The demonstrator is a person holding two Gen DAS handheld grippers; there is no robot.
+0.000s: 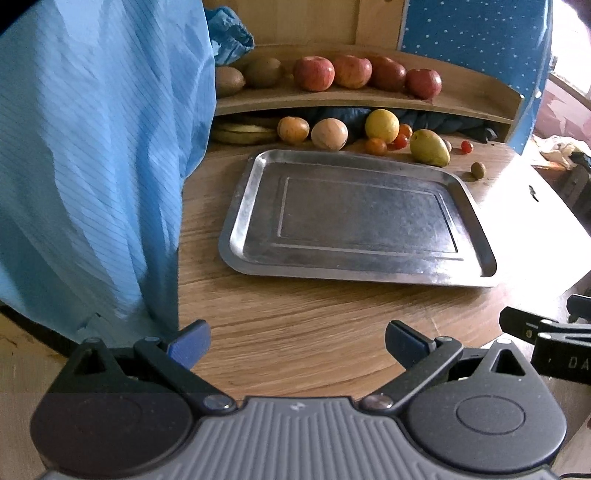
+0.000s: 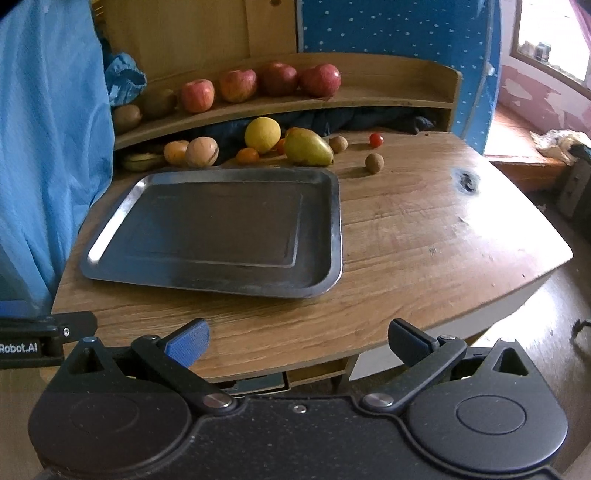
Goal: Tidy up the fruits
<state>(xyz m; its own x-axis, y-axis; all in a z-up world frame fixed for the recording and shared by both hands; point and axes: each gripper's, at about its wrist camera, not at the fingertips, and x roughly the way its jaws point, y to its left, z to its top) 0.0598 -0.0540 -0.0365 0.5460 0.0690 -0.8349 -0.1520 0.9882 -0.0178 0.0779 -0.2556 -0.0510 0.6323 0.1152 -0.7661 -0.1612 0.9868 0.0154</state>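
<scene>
An empty metal tray (image 1: 236,206) (image 2: 334,221) lies on the wooden table. Behind it sit loose fruits: a yellow lemon (image 1: 382,125) (image 2: 262,134), a green pear (image 1: 429,147) (image 2: 308,147), two tan round fruits (image 1: 329,134) (image 2: 201,151), small oranges, cherry tomatoes (image 2: 376,139) and bananas (image 1: 243,133). Several red apples (image 1: 314,73) (image 2: 320,80) and kiwis (image 1: 263,72) line the shelf above. My left gripper (image 1: 297,345) is open and empty, low over the table's near edge. My right gripper (image 2: 299,345) is open and empty too, in front of the table.
A person's blue sleeve (image 1: 92,166) (image 2: 44,147) hangs along the left side. A small brown fruit (image 2: 374,162) lies alone right of the tray. The table has a dark knot (image 2: 466,181) and bare wood on its right half. Blue dotted fabric (image 2: 388,26) stands behind the shelf.
</scene>
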